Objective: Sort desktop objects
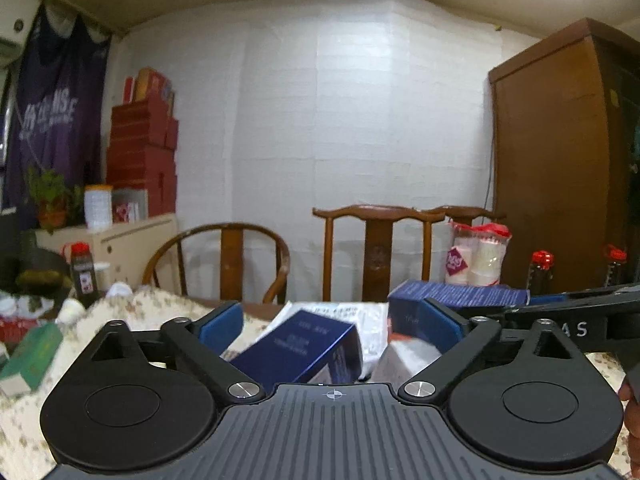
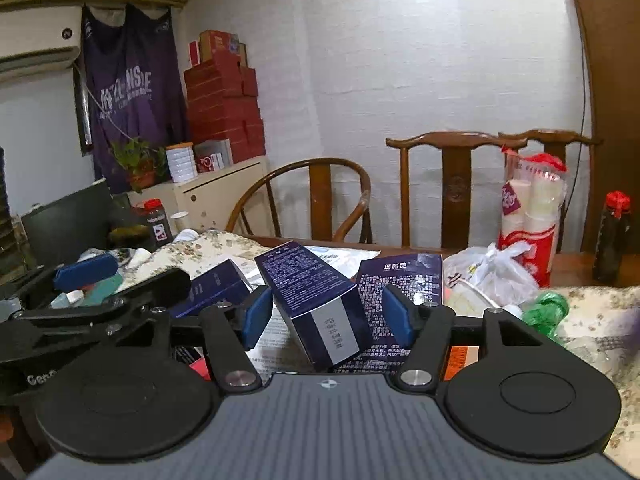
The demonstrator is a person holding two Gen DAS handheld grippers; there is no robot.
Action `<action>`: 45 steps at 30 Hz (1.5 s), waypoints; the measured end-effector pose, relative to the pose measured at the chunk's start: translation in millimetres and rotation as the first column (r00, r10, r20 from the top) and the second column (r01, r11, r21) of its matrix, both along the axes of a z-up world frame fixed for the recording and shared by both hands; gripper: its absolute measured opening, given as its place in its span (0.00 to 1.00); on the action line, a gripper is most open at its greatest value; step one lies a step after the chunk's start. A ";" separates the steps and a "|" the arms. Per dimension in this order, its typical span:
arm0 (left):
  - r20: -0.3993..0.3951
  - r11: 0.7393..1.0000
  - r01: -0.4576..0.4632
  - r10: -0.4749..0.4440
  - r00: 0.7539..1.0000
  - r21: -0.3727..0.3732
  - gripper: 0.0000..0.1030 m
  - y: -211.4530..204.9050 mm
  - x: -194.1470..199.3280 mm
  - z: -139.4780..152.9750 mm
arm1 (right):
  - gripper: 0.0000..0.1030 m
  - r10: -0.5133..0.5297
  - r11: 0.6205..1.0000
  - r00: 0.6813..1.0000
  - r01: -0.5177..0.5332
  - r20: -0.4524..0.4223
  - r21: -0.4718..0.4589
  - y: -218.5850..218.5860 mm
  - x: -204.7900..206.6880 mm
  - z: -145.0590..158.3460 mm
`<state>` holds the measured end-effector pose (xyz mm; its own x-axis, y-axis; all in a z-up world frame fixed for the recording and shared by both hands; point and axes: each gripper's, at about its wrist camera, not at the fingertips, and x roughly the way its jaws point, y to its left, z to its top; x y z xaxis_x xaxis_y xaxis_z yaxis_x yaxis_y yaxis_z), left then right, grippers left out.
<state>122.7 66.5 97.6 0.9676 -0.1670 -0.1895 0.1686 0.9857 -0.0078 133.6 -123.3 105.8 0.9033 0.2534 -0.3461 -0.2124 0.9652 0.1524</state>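
Several dark blue cartons lie in a pile on the table. In the left wrist view, my left gripper (image 1: pixel 330 326) is open, its blue pads either side of a tilted blue carton (image 1: pixel 300 350); another blue carton (image 1: pixel 456 300) lies behind the right pad. In the right wrist view, my right gripper (image 2: pixel 327 316) is open around a tilted blue carton with a white end (image 2: pixel 316 304), not touching it. A flat blue carton (image 2: pixel 400 280) lies behind it, a third (image 2: pixel 216 286) to the left. The left gripper's fingers (image 2: pixel 86 272) show at the left.
A flowered cloth (image 2: pixel 216 244) covers the table. White plastic bags (image 2: pixel 496 272), a green bag (image 2: pixel 548 310) and a sleeve of paper cups (image 2: pixel 528 216) sit at the right, dark bottles (image 2: pixel 614 236) beyond. Wooden chairs (image 2: pixel 452 184) stand behind. A green box (image 1: pixel 34 354) lies left.
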 end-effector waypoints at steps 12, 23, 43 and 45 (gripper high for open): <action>-0.090 0.998 -0.065 0.065 0.994 -0.001 1.00 8.0 16.3 -36.8 | 0.70 -0.018 0.996 0.999 0.021 0.036 -0.089 10.0 -10.4 -10.5; 0.012 0.982 -0.106 0.106 0.994 0.159 1.00 -30.2 1.2 -41.0 | 0.75 -0.007 0.997 0.993 0.015 0.114 -0.070 7.0 -25.6 -4.7; -0.098 0.985 -0.131 0.142 0.985 0.113 1.00 -37.6 -90.3 -58.5 | 0.96 -0.165 0.986 0.967 0.167 0.194 0.008 -23.4 -129.0 -49.9; -0.105 0.986 -0.132 0.143 0.984 0.105 1.00 -38.5 -104.4 -61.0 | 0.97 -0.147 0.989 0.972 0.147 0.184 0.018 -24.5 -144.5 -59.6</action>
